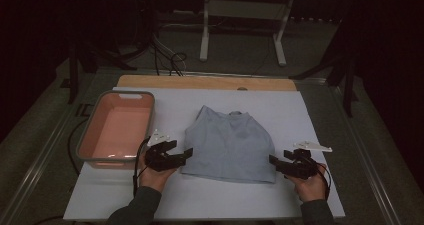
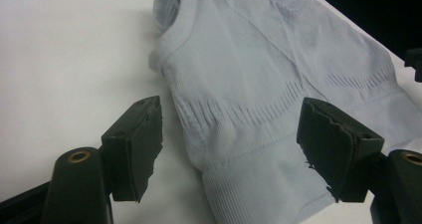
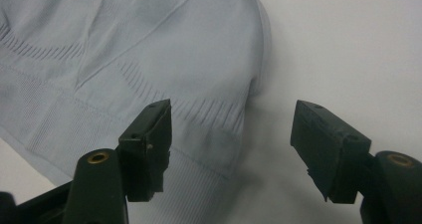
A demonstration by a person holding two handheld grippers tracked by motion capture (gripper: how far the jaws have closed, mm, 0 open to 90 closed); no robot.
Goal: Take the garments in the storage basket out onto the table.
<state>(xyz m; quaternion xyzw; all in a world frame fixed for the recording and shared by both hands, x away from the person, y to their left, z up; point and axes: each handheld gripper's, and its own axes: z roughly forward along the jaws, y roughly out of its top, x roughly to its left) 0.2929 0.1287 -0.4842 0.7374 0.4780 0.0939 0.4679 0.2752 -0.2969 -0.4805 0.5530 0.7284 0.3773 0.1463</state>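
A light grey-blue sleeveless top [image 1: 230, 142] lies flat on a white sheet [image 1: 300, 115], neck away from me. My left gripper [image 1: 184, 150] sits at the hem's left corner, and my right gripper [image 1: 277, 160] at the hem's right corner. In the left gripper view the left gripper [image 2: 231, 119] is open, with the ribbed hem of the top [image 2: 259, 74] lying under the gap and neither pad pressing on it. In the right gripper view the right gripper [image 3: 231, 117] is open too. The edge of the top [image 3: 124, 50] lies beneath its left jaw, and bare sheet beneath its right jaw.
A pink basin with a grey rim [image 1: 82, 145] stands on the left of the sheet, close to my left hand. A wooden board [image 1: 205, 82] shows along the sheet's far edge. White stand legs [image 1: 205, 45] and cables lie on the floor beyond the table.
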